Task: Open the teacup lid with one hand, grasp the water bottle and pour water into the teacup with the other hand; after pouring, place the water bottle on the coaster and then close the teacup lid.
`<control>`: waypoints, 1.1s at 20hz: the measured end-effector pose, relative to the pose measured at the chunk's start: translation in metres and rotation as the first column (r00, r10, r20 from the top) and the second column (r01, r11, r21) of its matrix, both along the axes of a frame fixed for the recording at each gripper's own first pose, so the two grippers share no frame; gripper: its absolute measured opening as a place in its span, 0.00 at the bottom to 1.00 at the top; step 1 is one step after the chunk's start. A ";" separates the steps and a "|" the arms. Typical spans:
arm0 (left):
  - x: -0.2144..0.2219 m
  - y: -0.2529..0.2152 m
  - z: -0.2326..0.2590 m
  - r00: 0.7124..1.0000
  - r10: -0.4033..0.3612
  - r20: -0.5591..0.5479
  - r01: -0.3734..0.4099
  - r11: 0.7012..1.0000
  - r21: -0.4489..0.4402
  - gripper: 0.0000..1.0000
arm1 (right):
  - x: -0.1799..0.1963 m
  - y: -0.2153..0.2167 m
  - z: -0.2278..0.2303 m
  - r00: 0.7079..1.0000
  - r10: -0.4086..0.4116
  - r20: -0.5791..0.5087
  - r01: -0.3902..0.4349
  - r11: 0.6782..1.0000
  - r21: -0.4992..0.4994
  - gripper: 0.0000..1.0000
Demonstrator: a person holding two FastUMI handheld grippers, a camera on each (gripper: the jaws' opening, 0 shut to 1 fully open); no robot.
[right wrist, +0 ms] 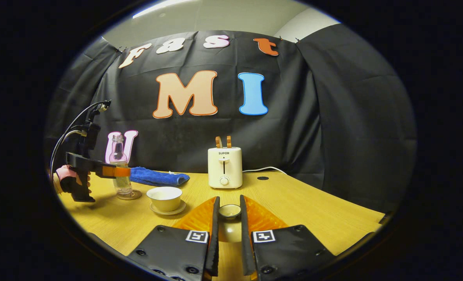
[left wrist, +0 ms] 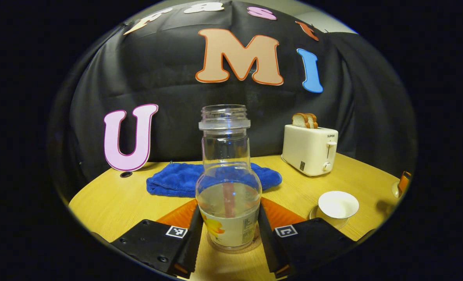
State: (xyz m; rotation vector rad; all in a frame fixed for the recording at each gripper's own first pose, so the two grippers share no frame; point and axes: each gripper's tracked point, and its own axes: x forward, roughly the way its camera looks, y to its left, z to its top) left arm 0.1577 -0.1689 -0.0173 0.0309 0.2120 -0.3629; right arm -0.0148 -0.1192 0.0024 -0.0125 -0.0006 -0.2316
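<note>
1. Water bottle [left wrist: 228,195] upright on coaster [left wrist: 251,245], on surface [left wrist: 110,203], btwn fingers of left hand-held gripper [left wrist: 228,234].
2. Towel [left wrist: 176,180] directly behind bottle.
3. Toaster [left wrist: 310,149] back-right of bottle; bread slices [left wrist: 305,120] in slots.
4. Teacup [left wrist: 338,204] on saucer [left wrist: 316,214], right of bottle, before toaster.
5. Right gripper view: lid [right wrist: 229,211] on surface btwn fingers of right hand-held gripper [right wrist: 229,218], right of the cup.

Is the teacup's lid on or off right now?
Off: the teacup stands open on its saucer, and the right gripper holds the lid.
</note>
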 end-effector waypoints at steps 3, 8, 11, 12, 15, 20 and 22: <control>0.003 -0.001 -0.001 1.000 -0.009 -0.006 0.009 1.000 0.016 0.66 | 0.000 0.000 0.000 1.000 0.000 0.000 0.000 1.000 0.000 0.26; 0.011 -0.009 -0.012 1.000 -0.024 -0.014 0.024 1.000 0.007 0.68 | 0.000 -0.001 0.000 1.000 -0.003 0.002 0.003 1.000 0.000 0.26; 0.010 -0.008 -0.017 0.999 -0.023 -0.030 0.023 1.000 0.009 0.70 | 0.002 0.000 0.000 1.000 0.001 0.001 -0.001 1.000 0.000 0.27; 0.006 -0.007 -0.012 0.999 -0.026 -0.035 0.026 1.000 0.010 0.71 | 0.002 0.000 0.000 1.000 0.002 0.001 -0.002 1.000 -0.001 0.27; 0.004 -0.009 -0.011 0.999 -0.037 -0.034 0.037 0.999 0.005 0.72 | 0.001 -0.001 0.000 1.000 0.001 0.001 -0.001 1.000 0.000 0.27; -0.001 -0.003 -0.009 0.999 -0.009 -0.034 0.008 1.000 -0.006 0.97 | 0.001 0.000 0.000 1.000 0.001 0.002 -0.001 1.000 -0.001 0.26; -0.005 0.000 -0.010 0.999 -0.006 -0.042 0.005 1.000 -0.028 0.95 | 0.000 -0.001 0.001 1.000 0.001 0.002 -0.001 1.000 -0.001 0.26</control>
